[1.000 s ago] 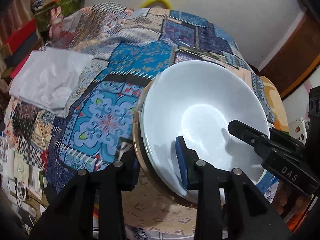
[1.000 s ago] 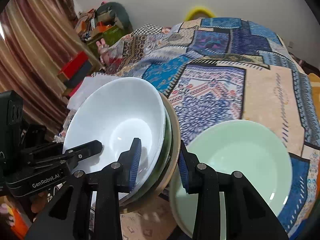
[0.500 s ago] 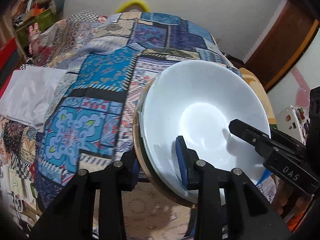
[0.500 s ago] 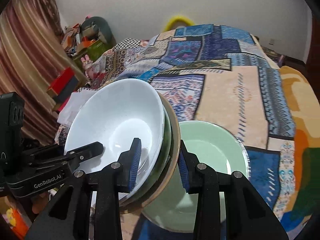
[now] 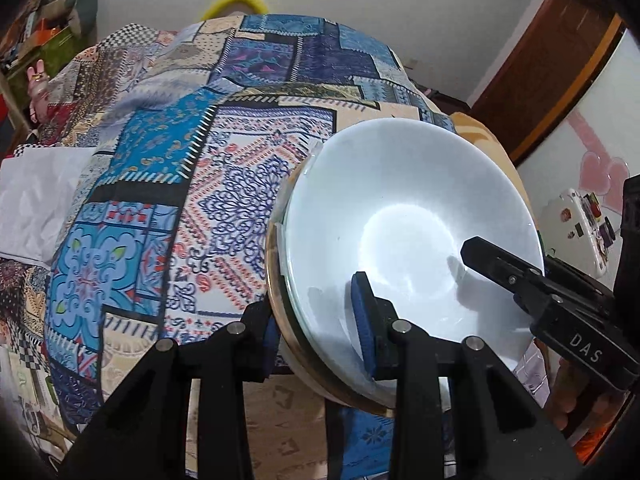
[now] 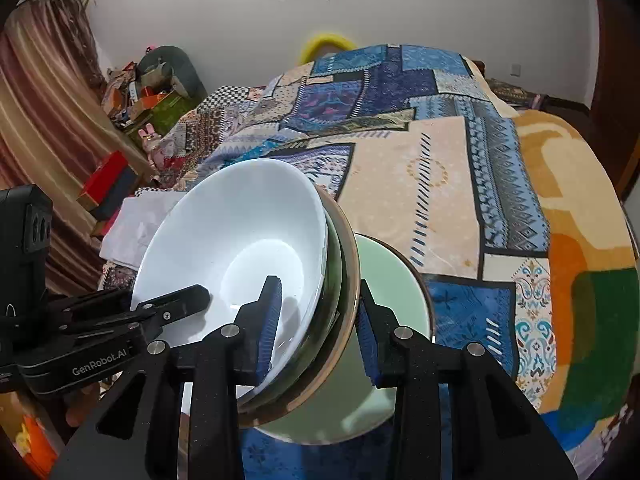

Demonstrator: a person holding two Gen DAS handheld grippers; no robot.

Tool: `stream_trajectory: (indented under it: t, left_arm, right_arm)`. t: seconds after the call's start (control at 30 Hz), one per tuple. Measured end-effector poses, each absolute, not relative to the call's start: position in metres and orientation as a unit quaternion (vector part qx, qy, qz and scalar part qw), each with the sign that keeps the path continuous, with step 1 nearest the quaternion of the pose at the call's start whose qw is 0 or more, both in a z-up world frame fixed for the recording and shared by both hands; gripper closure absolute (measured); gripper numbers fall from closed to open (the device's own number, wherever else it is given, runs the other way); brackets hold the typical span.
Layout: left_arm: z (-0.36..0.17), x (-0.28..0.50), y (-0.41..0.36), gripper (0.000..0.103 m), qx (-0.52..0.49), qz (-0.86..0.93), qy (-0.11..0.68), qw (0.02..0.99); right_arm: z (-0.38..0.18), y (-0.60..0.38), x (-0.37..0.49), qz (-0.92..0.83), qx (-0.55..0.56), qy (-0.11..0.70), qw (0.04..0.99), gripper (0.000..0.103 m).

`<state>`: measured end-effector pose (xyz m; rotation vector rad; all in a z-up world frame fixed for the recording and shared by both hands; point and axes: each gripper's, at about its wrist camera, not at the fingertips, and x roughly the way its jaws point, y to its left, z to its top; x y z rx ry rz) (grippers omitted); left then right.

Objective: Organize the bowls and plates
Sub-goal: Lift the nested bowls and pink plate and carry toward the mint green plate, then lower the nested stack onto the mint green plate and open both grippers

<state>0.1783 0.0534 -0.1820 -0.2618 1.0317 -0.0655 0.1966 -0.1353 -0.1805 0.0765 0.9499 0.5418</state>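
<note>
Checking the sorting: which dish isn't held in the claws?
The pale green plate lying on the quilt; the white bowl and its stack are gripped.

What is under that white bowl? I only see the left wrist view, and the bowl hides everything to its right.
Observer: A pale green plate lies on the patchwork blanket, just past the stack of dishes that the bowl tops.
Operator: A stack? I only see a brownish edge behind the bowl.
Observer: From the right wrist, the white bowl sits in a dark green dish, which sits in a wider one with a tan rim.
Operator: Is that other black tool holding it too?
Observer: Yes. The right gripper has its jaws clamped across the stack's rim, one blue pad inside the bowl, the other outside the tan rim.
</note>
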Motion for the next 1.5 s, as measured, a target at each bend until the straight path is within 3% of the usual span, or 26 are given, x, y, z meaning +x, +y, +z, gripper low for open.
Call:
stream_trajectory:
  t: [0.5,0.87,1.1,1.5]
  left_arm:
    - [-0.225,0.196,0.035,0.07,-0.125,-0.04,0.532,0.836]
    - [-0.225,0.197,0.034,0.07,-0.122,-0.044,0.53,0.838]
    - [-0.213,0.187,0.041,0.054,-0.134,-0.022,0.517,0.845]
    - [-0.134,0.136,0.035,0.046,-0.115,-0.025,0.427,0.897]
  right_arm:
    - [-0.218,-0.153,0.205,0.249,0.052,0.483,0.838,0.07]
    - [-0.22,-0.158,0.204,0.258,0.075,0.482,0.834,0.066]
    - [-0.206,-0.161,0.194,0.258,0.075,0.468,0.842,0.057]
    - [-0.139,-0.174,0.155,0.267,0.054,0.378,0.885,0.05]
